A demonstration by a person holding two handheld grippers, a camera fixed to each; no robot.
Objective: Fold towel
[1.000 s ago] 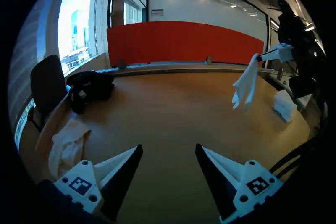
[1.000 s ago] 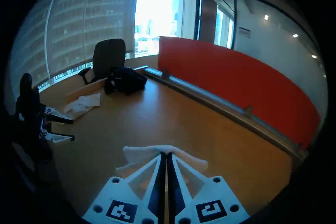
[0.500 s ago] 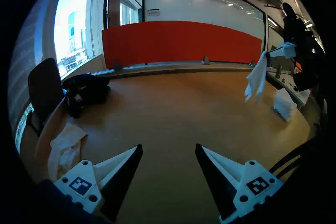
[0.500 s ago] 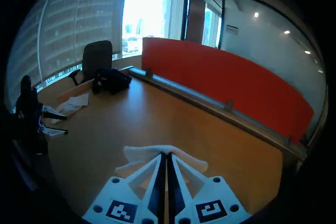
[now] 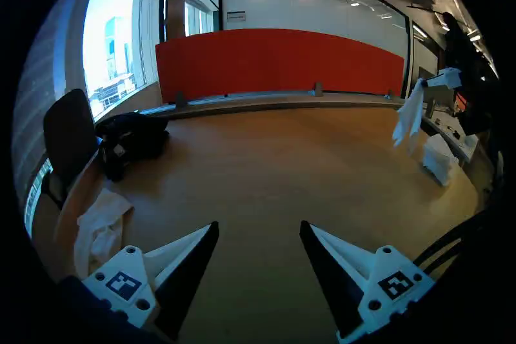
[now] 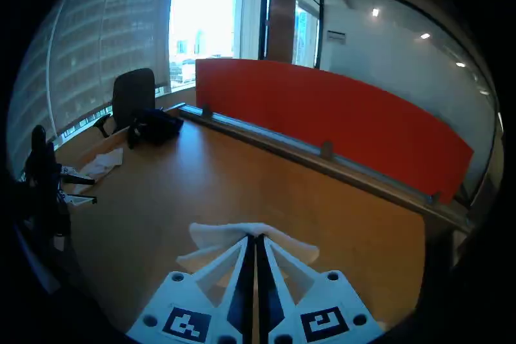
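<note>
Right gripper [image 6: 256,241]: I read its two fingers as pressed together, pinching the white towel [image 6: 248,233]. The cloth bunches right at the fingertips and fans out to either side of them, held up over the wooden table [image 6: 193,176]. In the left gripper view the right gripper [image 5: 429,80] sits at the far right edge, and the white towel [image 5: 409,118] hangs limp straight down from its tips. I cannot tell whether the towel's lower end touches the table. A folded white stack [image 5: 438,160] lies on the table just beside and below the hanging towel. Left gripper [image 5: 258,224]: fingers spread wide, table wood visible in the gap, well apart from the towel across the table. In the right gripper view the left gripper [image 6: 95,191] sits small at the far left, its two fingers apart. Near it a crumpled pale cloth [image 5: 97,228] lies by the table's left edge. A black bag [image 5: 132,137] sits farther along that side, an office chair [image 5: 68,131] is behind it, and a red partition [image 5: 277,63] runs along the far edge.
</note>
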